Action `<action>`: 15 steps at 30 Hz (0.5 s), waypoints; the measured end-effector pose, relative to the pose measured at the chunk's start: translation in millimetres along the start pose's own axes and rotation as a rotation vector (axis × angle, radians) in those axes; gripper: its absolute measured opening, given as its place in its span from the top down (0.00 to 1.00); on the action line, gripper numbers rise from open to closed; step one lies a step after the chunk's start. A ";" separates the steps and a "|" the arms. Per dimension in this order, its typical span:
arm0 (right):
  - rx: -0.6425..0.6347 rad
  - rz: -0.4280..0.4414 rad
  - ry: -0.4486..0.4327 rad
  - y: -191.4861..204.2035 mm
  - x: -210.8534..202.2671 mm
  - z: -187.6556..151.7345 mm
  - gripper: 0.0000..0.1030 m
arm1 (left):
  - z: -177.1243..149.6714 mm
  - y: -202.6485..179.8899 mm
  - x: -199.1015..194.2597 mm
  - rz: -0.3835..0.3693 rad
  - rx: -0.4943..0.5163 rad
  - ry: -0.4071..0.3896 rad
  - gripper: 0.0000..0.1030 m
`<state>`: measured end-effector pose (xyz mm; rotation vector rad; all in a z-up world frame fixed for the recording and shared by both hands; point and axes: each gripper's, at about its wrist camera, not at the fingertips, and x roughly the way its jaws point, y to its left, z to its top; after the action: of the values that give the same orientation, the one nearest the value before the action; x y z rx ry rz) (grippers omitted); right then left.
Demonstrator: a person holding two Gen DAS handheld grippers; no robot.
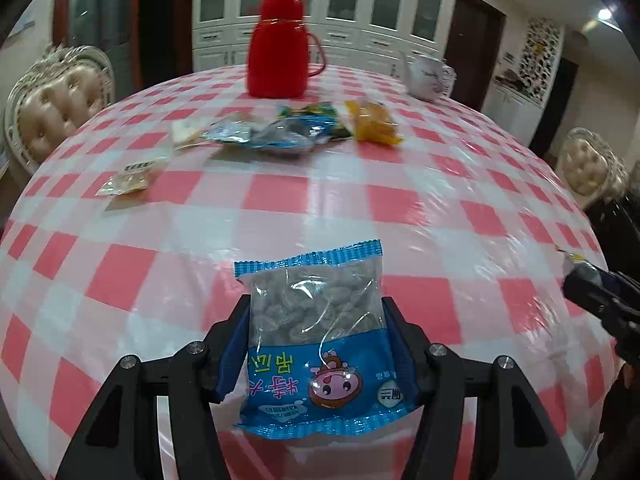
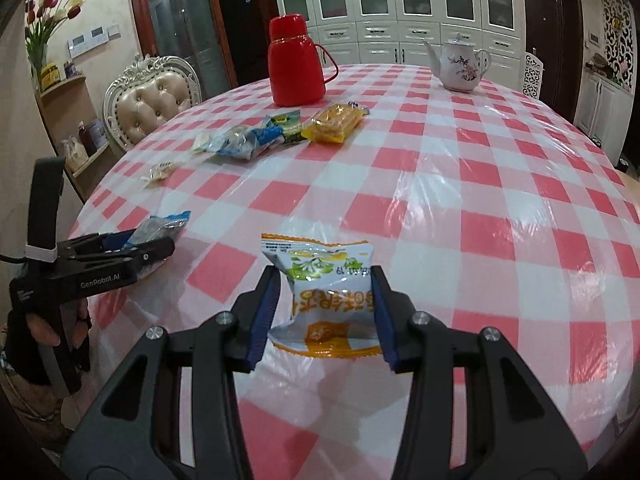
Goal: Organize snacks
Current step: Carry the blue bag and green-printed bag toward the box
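My left gripper (image 1: 316,320) is shut on a blue and clear snack bag (image 1: 320,336) above the near part of the checked table (image 1: 460,208); it also shows in the right wrist view (image 2: 132,248) at the left edge. My right gripper (image 2: 324,292) is shut on a white, yellow and orange snack packet (image 2: 328,300) above the table. A row of snacks lies at the far side: blue packets (image 2: 240,142), a green packet (image 2: 288,124), an orange packet (image 2: 336,122), and a small pale packet (image 2: 160,172).
A red thermos jug (image 2: 296,64) stands behind the snack row. A white teapot (image 2: 460,64) stands at the far right. Padded chairs (image 2: 152,100) stand at the table's far left and right. A cabinet wall is behind.
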<state>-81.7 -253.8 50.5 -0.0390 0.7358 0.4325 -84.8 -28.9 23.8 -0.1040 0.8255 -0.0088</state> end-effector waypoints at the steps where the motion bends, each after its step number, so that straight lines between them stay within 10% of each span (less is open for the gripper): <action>1: -0.002 -0.002 0.003 1.2 -1.7 -2.9 0.53 | -1.5 -5.4 -1.6 -0.001 0.013 -0.001 0.40; 15: -0.019 -0.023 -0.006 2.9 -30.6 -25.4 0.53 | -19.9 -50.6 -29.4 -0.050 0.104 -0.023 0.40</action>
<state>-119.2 -267.2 52.0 -0.0639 0.7248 0.4174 -117.6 -79.6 36.9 -0.0265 0.7974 -0.0972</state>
